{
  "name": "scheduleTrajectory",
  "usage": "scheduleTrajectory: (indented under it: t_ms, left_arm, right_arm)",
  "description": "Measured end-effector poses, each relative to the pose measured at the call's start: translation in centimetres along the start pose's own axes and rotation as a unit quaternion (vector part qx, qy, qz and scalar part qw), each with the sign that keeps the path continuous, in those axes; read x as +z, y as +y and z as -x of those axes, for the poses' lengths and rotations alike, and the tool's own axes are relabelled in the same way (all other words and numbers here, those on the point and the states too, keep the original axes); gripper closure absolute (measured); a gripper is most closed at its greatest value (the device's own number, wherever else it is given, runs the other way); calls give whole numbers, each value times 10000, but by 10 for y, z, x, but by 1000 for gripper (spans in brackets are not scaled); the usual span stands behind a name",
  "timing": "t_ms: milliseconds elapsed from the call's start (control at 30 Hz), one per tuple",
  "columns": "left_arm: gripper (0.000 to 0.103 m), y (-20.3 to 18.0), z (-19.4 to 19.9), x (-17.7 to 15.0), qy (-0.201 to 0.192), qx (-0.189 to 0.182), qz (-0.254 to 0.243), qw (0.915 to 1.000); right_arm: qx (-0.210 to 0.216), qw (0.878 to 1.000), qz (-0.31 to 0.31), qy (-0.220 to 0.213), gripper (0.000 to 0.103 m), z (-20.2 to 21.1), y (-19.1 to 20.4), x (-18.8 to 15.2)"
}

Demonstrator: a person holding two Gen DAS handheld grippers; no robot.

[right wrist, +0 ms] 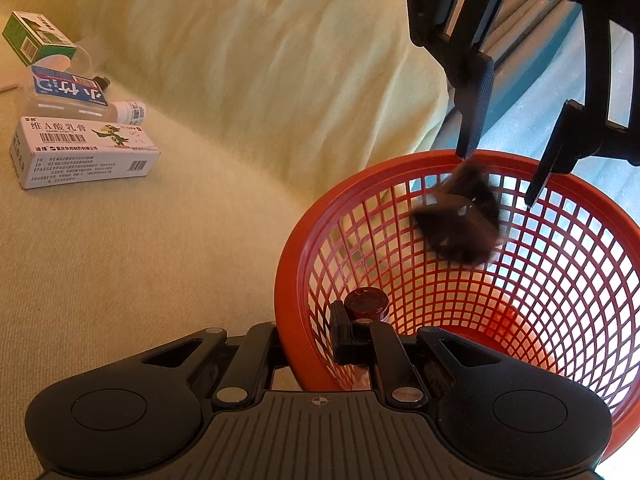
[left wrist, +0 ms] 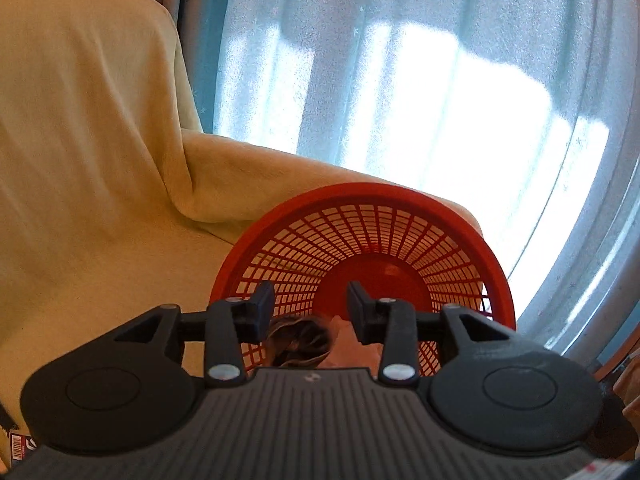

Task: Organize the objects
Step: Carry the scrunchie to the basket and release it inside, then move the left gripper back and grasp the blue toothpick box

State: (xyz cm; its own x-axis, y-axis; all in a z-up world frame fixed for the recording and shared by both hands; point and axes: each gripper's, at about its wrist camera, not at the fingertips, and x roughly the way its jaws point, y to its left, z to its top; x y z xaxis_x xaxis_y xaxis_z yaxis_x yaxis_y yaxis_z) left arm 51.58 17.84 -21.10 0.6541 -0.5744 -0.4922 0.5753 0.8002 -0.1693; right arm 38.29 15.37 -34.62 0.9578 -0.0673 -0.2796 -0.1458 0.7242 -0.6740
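A red mesh basket (right wrist: 288, 280) stands on a sofa with a pale yellow cover. My right gripper (right wrist: 310, 336) is shut on its near rim, one finger inside and one outside. In the right wrist view my left gripper (right wrist: 500, 176) hangs over the basket mouth, open. A blurred dark brown object (right wrist: 460, 224) is just below its fingertips, touching neither pad, inside the basket. In the left wrist view the same gripper (left wrist: 310, 300) looks down into the basket (left wrist: 360, 196), and the brown object (left wrist: 300, 340) shows under the gap. A dark red round cap (right wrist: 366, 304) sits beyond the right gripper's inner finger.
At the left of the sofa seat lie a white medicine box (right wrist: 84, 152), a clear bottle with a blue label (right wrist: 68, 92), a small white bottle (right wrist: 130, 112) and a green box (right wrist: 38, 38). A bright blue curtain (left wrist: 400, 80) hangs behind the sofa arm.
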Motion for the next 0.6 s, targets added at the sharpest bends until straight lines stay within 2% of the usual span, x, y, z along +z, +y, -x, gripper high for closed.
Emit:
scheduleTrajectory:
  t_ms: [133,333,600]
  left_arm:
    - [65,16,17,-6,-37,227,97,9997]
    - [59,64,63,-27,-148,879,522,9946]
    - [59,135,121,-63,-177,1875,1038,9766]
  right_arm:
    - [4,10000,-52,-3,97,-2,-1,2]
    - [9,10000,-81,-7,96,-2,-2,1]
    - [8,10000,-89,-18,96,2,-4,-1]
